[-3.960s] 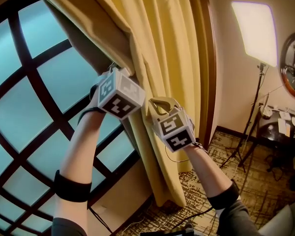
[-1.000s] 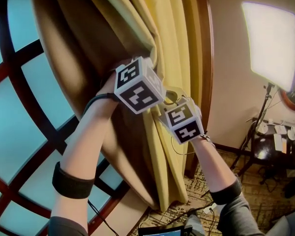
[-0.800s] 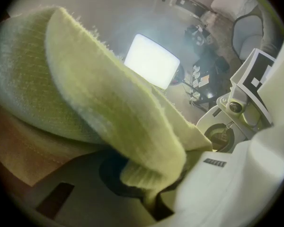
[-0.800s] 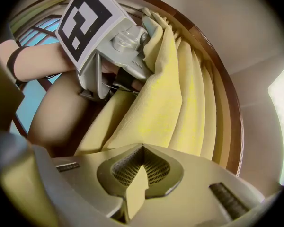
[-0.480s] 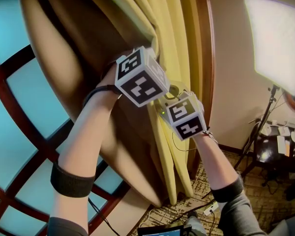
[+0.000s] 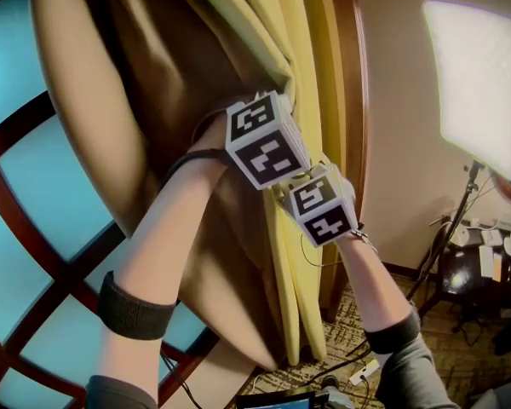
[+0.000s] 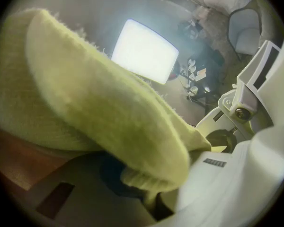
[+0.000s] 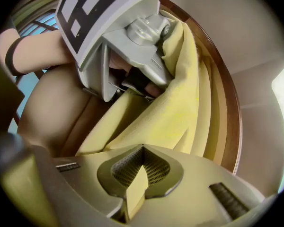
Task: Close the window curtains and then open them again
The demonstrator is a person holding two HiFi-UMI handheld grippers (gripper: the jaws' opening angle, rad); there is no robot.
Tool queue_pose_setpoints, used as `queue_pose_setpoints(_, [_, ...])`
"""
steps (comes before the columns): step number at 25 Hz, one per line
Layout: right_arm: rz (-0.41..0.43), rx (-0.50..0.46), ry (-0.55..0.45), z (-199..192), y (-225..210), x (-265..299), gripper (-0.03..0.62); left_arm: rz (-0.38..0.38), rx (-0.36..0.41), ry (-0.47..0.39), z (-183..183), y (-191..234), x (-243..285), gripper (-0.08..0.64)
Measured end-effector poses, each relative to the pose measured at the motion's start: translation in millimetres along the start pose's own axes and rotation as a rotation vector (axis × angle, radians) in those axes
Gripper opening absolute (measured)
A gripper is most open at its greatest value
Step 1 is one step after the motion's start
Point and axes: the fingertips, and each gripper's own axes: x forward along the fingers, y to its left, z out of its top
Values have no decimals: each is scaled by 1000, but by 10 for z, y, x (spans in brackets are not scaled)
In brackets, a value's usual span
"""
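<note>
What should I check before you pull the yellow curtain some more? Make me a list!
1. Left gripper pinching the curtain: ok, fabric is clamped in its shut jaws.
2. Right gripper pinching the curtain: ok, a fold sits in its shut jaws.
3. Grippers not bumping each other: cannot tell, they sit very close together.
4. Window uncovered: ok at the left; its top is out of view.
5. Studio light away from the curtain: ok, it stands apart at the right.
</note>
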Motion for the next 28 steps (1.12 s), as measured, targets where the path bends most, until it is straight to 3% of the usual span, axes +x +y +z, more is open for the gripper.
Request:
queue_pose_setpoints(3, [1,37,-8,-126,-193,36,2,2,-50,-19,12,54,167,0])
queue_pose_setpoints(8, [9,24,20,-277,-449,131,0,-44,-18,0,172,4,533,0])
queue_pose_setpoints(12, [23,54,45,-647,-886,166,2,-73,-52,8,327,-65,1084,0])
queue_pose_setpoints(22, [28,39,38,-767,-1099,469,0,-62,-44,46,200,79,1475,0])
queue_pose_setpoints(28, [26,48,22,-905,-1454,722,0,-50,-66,52,209,269,1875,0])
